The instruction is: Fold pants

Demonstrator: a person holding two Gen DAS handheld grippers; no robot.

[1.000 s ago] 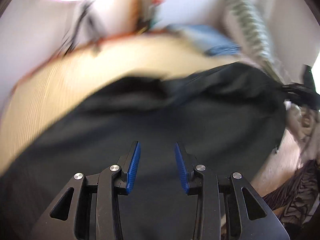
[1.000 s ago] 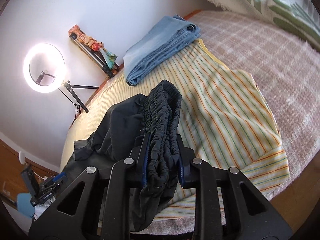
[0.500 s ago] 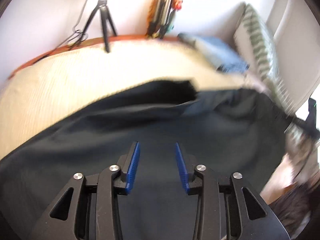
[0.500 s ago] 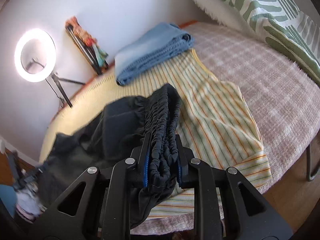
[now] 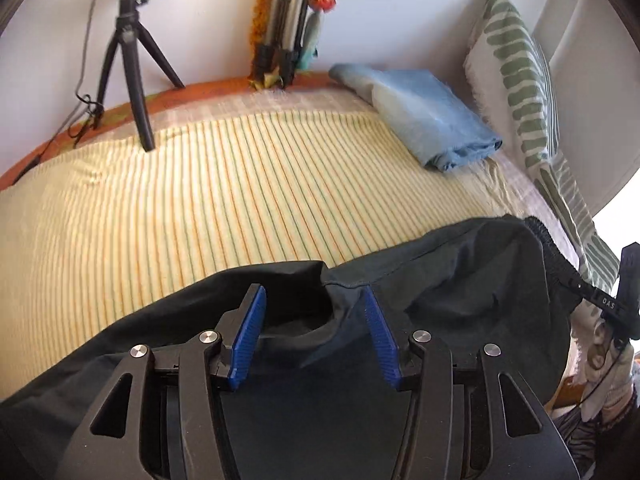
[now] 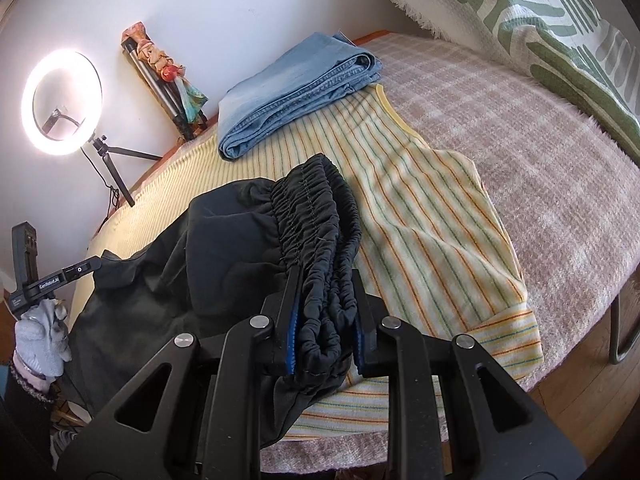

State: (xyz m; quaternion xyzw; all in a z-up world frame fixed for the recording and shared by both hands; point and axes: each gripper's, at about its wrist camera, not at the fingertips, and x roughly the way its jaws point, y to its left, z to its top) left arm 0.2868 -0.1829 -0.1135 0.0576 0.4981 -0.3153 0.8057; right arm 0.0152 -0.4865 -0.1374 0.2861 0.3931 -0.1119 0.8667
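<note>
At the bottom of the right wrist view, the right gripper is clamped on the gathered elastic waistband of the black pants, the bunched band squeezed between its blue pads. From there the pants spread toward the lower left of the frame over the striped yellow cloth, which lies on a pinkish checked blanket. At the left edge a gloved hand holds the other gripper's handle.

In the left wrist view, the left gripper sits at the bottom centre with its jaws opening; dark pant fabric lies under and between the fingers, but the pads do not press on it. The pants fill the lower half of that frame, their edge running up toward the right.

Farther up, folded blue jeans rest on the striped cloth near a green-patterned pillow. Against the wall stand a ring light on a small tripod and a bundle of folded stands wrapped in coloured fabric
</note>
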